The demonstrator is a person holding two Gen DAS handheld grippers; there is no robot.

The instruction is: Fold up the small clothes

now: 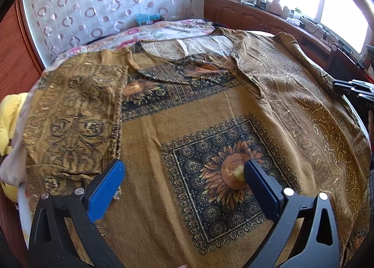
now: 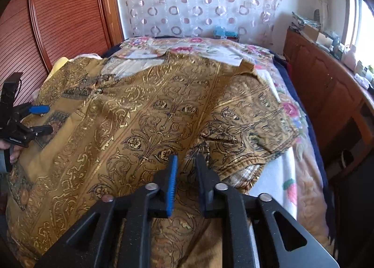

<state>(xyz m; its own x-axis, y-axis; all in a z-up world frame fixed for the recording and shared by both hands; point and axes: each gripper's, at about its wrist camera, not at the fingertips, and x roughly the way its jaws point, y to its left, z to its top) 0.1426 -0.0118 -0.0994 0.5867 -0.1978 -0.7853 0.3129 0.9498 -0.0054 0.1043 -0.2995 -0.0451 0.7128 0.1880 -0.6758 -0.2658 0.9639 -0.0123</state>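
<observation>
Bed (image 2: 296,174) w/ floral blanket holds the mustard patterned garment (image 1: 187,127) spread mid-bed, both sides folded inward, lengthwise fold left; left gripper (image 1: 184,172) fingers wide apart, right gripper (image 2: 185,169) fingers slightly parted, gripping nothing.

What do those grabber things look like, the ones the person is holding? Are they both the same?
Yes, they look alike. The left gripper and right gripper are matte black frames with triangular cut-outs and round silver pins at the joints. Each has two flat fingers with ridged bright blue pads. In the right wrist view, the left gripper's handle carries small white lettering, too tiny to read. No sleeves show.
</observation>
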